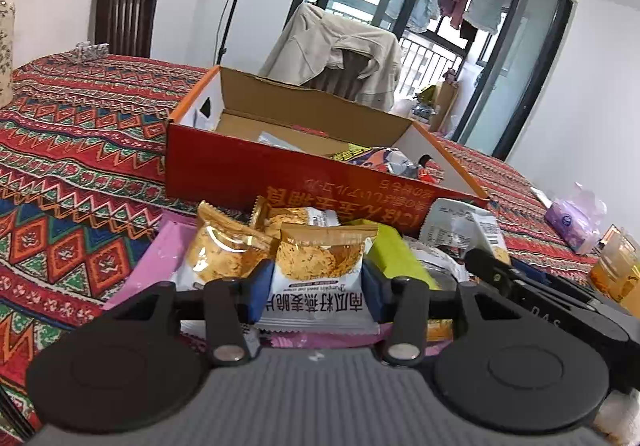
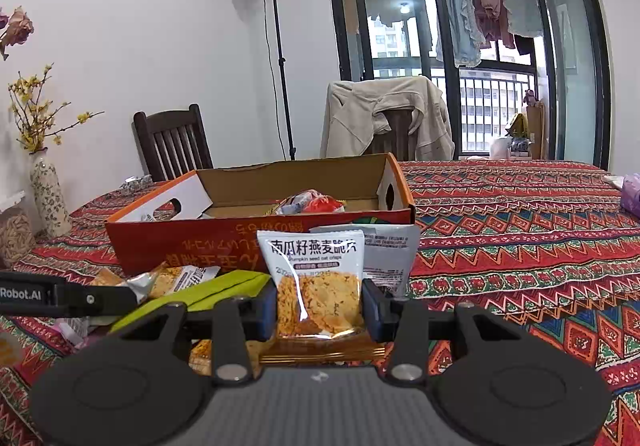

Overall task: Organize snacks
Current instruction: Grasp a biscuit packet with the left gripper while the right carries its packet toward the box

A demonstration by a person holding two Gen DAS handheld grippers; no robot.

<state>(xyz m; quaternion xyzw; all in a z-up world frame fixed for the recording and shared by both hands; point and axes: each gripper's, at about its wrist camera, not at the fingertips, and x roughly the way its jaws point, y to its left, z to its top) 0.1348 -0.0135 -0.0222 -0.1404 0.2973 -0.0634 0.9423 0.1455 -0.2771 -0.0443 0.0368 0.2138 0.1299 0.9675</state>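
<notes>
A white oat crisp packet (image 1: pixel 320 258) sits between the blue pads of my left gripper (image 1: pixel 318 286), which press its two sides, low over a heap of snacks. The heap holds a similar packet (image 1: pixel 224 246), a green pouch (image 1: pixel 392 250), a pink pouch (image 1: pixel 160 258) and a white bag (image 1: pixel 460 226). My right gripper (image 2: pixel 320 306) is shut on another oat crisp packet (image 2: pixel 316 258), held upright. Just behind both stands the open orange cardboard box (image 1: pixel 240 166) (image 2: pixel 200 242), with a few wrapped snacks inside.
The patterned tablecloth (image 2: pixel 520 230) stretches to the right. A flowered vase (image 2: pixel 48 198) stands at the far left, a purple tissue pack (image 1: pixel 572 222) and a jar (image 1: pixel 616 270) at the right. Two chairs, one draped with a jacket (image 2: pixel 388 118), and a lamp stand (image 2: pixel 280 86) are behind the table.
</notes>
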